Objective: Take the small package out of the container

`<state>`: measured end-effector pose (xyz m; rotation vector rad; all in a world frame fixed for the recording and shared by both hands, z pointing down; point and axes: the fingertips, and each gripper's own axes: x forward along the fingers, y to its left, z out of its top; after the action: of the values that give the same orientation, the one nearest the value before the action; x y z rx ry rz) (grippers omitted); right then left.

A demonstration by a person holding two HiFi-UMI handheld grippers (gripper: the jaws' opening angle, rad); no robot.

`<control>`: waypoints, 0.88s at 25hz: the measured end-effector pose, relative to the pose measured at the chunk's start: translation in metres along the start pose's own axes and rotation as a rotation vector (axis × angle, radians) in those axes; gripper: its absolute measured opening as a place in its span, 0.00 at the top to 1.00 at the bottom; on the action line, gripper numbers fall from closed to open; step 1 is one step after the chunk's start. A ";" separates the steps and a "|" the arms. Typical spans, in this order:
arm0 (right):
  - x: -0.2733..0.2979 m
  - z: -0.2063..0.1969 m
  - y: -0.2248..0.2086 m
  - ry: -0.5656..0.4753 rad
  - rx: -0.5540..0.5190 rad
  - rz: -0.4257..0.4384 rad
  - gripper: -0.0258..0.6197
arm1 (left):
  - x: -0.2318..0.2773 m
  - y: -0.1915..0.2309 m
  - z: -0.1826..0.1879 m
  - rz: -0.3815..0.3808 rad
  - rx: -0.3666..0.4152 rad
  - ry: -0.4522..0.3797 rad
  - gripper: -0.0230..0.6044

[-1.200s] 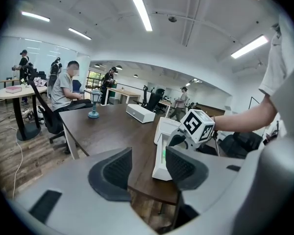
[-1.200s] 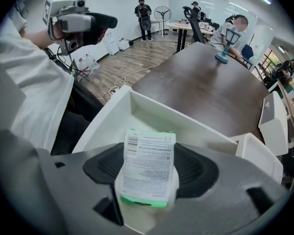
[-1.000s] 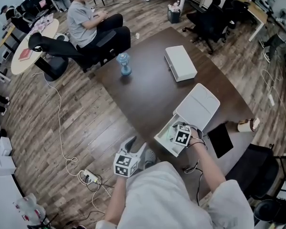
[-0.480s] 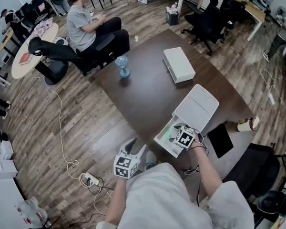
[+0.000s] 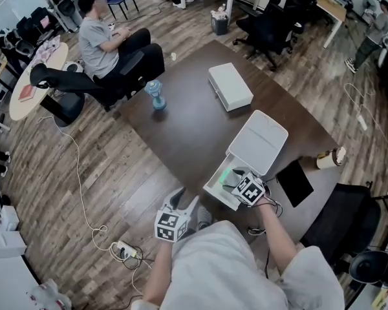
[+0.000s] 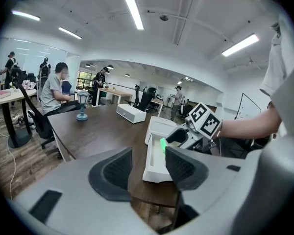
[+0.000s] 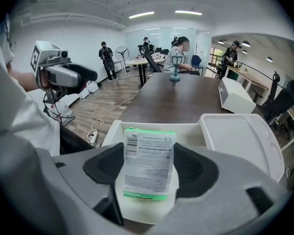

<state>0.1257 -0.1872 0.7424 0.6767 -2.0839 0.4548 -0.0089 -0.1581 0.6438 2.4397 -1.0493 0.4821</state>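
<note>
At the table's near edge, head view: white container [image 5: 213,187] stands open on the dark table [image 5: 181,131], lid [image 5: 258,141] laid back beside it.
Right gripper, head view: right gripper [image 5: 233,178] points down into the container's mouth, with a green package [image 5: 225,173] at its end.
Left gripper, head view: left gripper [image 5: 185,197] hangs just off the table edge, over the floor [image 5: 116,166], apart from the container.
Far side, head view: closed white box [image 5: 229,86] and blue ornament [image 5: 156,95] on the table; a seated person [image 5: 100,41] beyond.
Jaws, left gripper view: spread wide, nothing between the pads [image 6: 118,168]; released.
Ahead, left gripper view: container past the jaws, right gripper at it, the package's green edge showing there.
Jaws, right gripper view: clenched on the package, one pad on each side.
Package, right gripper view: upright, printed face to the camera, green bands top and bottom, over the container; whether its lower end clears the rim cannot be told.
Background, right gripper view: lid at right, left gripper up at left, box farther along the table.
</note>
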 end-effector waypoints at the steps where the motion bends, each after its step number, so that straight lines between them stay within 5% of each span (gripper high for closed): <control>1: -0.002 0.001 0.001 -0.018 0.016 -0.013 0.46 | 0.000 -0.002 0.000 -0.008 0.003 -0.001 0.64; 22: -0.096 0.009 0.004 -0.419 0.579 -0.544 0.47 | -0.001 -0.024 0.003 -0.264 0.077 0.079 0.65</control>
<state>0.1619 -0.1605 0.6574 1.7498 -2.0185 0.6425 0.0086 -0.1447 0.6345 2.5551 -0.6743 0.5325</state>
